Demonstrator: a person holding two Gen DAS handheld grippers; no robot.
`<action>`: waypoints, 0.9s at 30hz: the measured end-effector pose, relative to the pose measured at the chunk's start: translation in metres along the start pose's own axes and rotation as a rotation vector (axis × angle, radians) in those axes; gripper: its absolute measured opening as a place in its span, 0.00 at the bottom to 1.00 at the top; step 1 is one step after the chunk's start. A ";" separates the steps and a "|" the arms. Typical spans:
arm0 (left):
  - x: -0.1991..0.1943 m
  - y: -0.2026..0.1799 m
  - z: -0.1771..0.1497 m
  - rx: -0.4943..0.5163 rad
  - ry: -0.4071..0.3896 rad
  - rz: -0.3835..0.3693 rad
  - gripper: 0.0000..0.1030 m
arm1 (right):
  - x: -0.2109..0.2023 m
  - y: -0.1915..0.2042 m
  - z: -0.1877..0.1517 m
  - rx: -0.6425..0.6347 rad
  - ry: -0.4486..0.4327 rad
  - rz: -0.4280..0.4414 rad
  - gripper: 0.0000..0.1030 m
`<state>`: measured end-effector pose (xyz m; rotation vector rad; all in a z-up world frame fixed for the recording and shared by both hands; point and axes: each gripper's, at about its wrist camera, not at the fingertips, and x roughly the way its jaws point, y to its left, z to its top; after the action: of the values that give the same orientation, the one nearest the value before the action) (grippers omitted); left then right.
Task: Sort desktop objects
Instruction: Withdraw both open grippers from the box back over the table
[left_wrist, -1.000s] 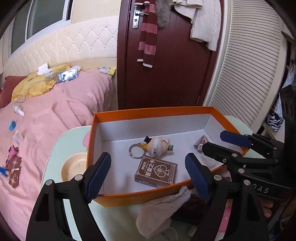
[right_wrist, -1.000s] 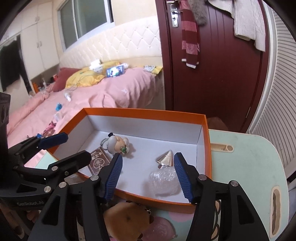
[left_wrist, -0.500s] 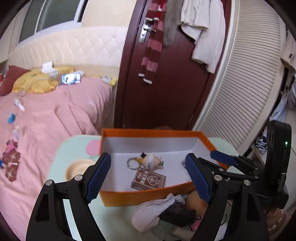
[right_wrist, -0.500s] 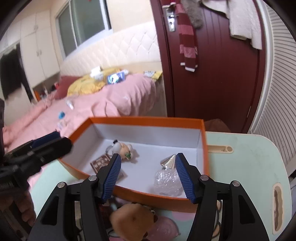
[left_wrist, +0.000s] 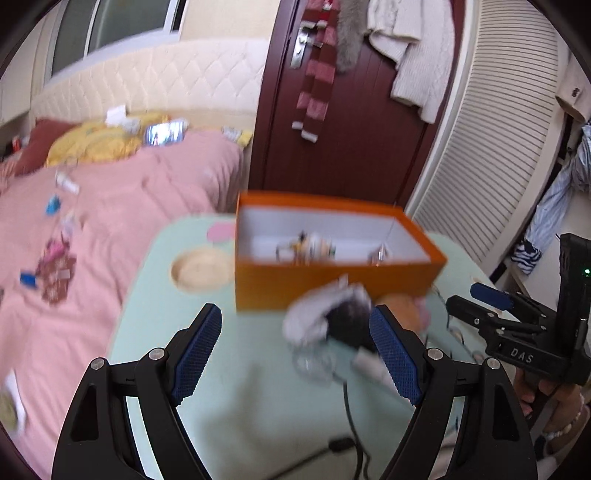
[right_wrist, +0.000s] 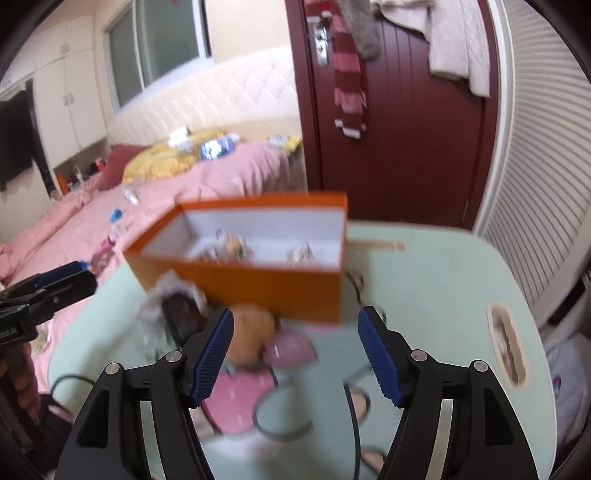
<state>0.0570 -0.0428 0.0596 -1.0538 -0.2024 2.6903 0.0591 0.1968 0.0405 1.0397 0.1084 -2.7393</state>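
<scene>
Orange box (left_wrist: 332, 280): one, on the mint surface (left_wrist: 229, 398), long axis across the left-wrist view, open top up. Left tongs (left_wrist: 295, 354) agape, empty; right tongs (left_wrist: 480, 302) seen at the side. One white-and-dark bundle (left_wrist: 325, 317) before the box.

Right-wrist view: box (right_wrist: 258, 280) angled; right tongs (right_wrist: 295, 350) just widening, empty. Only here: tan plush (right_wrist: 251, 332), pink pouch (right_wrist: 291, 347).

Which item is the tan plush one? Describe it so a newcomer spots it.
Find the open orange cardboard box on the mint-green table. Against its near wall lies the tan plush toy, round and fuzzy. The pink piece and white-and-dark bundle beside it differ in colour.
</scene>
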 end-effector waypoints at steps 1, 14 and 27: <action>0.001 0.001 -0.005 -0.010 0.020 0.009 0.80 | 0.000 -0.001 -0.005 0.002 0.011 -0.005 0.68; 0.036 -0.005 -0.050 0.037 0.164 0.205 0.85 | 0.025 -0.001 -0.035 -0.021 0.161 -0.124 0.85; 0.039 -0.005 -0.055 0.042 0.168 0.213 1.00 | 0.030 -0.003 -0.040 -0.022 0.168 -0.122 0.94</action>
<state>0.0672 -0.0254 -0.0047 -1.3496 -0.0027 2.7553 0.0626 0.2002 -0.0091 1.2969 0.2349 -2.7455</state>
